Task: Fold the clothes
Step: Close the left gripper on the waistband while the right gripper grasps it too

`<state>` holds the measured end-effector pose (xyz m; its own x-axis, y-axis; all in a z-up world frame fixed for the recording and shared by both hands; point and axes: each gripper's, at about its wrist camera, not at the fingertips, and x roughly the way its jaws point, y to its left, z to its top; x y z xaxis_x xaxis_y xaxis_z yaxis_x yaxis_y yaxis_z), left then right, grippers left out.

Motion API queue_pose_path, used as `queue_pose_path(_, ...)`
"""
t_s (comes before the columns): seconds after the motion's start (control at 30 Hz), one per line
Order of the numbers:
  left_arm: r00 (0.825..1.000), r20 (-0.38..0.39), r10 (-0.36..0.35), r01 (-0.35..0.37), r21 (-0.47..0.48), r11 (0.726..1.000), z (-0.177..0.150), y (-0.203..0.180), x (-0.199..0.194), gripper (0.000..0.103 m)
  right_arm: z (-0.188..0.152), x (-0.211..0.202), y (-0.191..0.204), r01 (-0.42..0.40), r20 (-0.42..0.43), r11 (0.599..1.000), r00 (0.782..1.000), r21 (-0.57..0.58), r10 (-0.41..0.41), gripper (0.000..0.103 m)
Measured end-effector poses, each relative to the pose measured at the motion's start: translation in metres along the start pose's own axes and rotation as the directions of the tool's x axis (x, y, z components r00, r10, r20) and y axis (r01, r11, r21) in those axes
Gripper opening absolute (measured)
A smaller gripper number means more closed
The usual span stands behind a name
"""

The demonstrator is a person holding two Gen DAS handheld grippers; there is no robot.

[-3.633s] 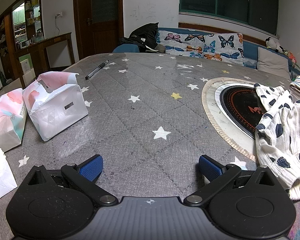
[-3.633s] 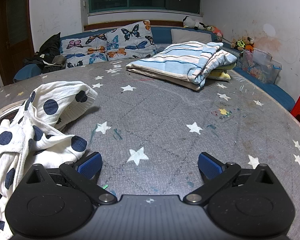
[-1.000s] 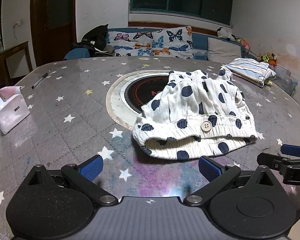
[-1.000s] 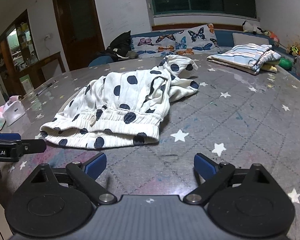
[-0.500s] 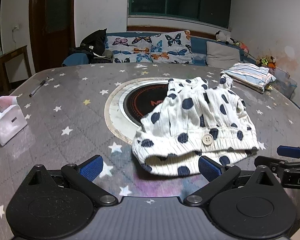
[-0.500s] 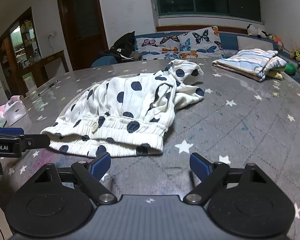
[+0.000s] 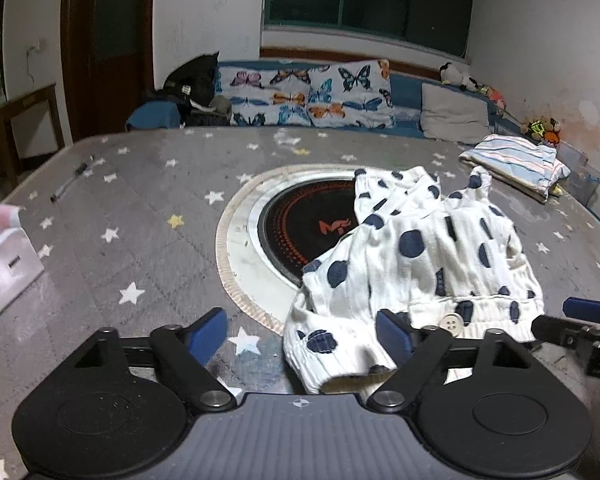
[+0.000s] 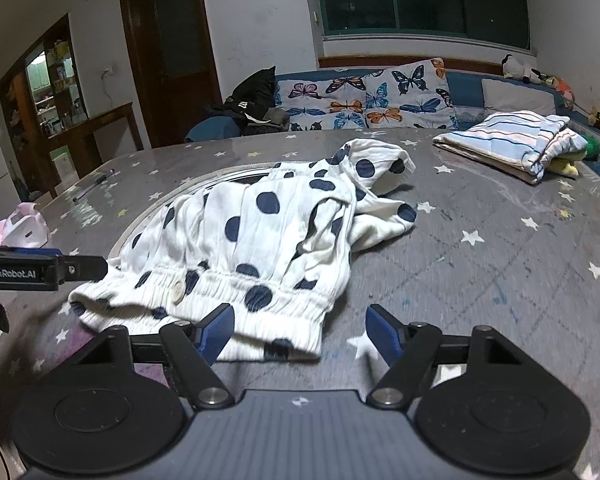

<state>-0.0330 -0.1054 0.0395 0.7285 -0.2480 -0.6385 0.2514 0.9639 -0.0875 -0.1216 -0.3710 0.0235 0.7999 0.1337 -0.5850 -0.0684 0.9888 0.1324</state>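
A white garment with dark blue polka dots (image 7: 416, 268) lies crumpled on the grey, star-printed tabletop (image 7: 148, 216), its elastic, gathered waistband (image 8: 236, 300) nearest the cameras and bearing one pale button (image 7: 451, 323) (sewn on, so far as can be told). The cloth is bunched and creased rather than flat, with the waistband's left corner rolled into an open loop and a far part raised into a small peak. Its far left portion overlaps the round dark inset (image 7: 300, 224) in the tabletop.
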Motion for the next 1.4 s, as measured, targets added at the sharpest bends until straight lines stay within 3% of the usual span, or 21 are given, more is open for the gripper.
queue_pose_path(0.17,0.998,-0.048,-0.045,0.044,-0.029,0.999,0.002,0.010,0.014,0.062,0.006,0.011,-0.007,-0.009,-0.015,1.000,1.000,0.020,0.009,0.063)
queue_pose_path(0.3,0.994,-0.081,-0.077,0.074,-0.046,0.996,0.003,0.016,0.024,0.061,0.006,0.023,-0.011,-0.021,-0.041,0.999,0.999,0.032,0.022,0.058)
queue_pose_path(0.5,0.990,-0.097,-0.101,0.098,-0.036,0.995,0.005,0.016,0.031,0.054,0.004,0.029,-0.008,-0.056,-0.054,0.998,0.997,0.036,0.058,0.039)
queue_pose_path(0.67,0.980,-0.110,-0.166,0.161,-0.052,0.986,0.006,0.019,0.033,0.024,0.005,0.026,-0.011,-0.065,-0.041,0.997,0.997,0.051,0.067,0.019)
queue_pose_path(0.77,0.978,-0.094,-0.186,0.182,-0.041,0.982,0.005,0.017,0.021,0.017,0.006,0.019,-0.013,-0.079,-0.025,0.995,0.996,0.065,0.081,0.013)
queue_pose_path(1.1,0.960,-0.055,-0.273,0.274,0.001,0.962,-0.002,0.016,-0.029,0.013,0.000,-0.032,-0.010,-0.170,-0.001,0.985,0.985,0.003,0.170,0.010)
queue_pose_path(1.4,0.931,-0.090,-0.353,0.359,0.052,0.932,-0.024,0.017,-0.074,0.013,-0.024,-0.081,0.004,-0.255,-0.082,0.962,0.965,-0.096,0.248,0.010)
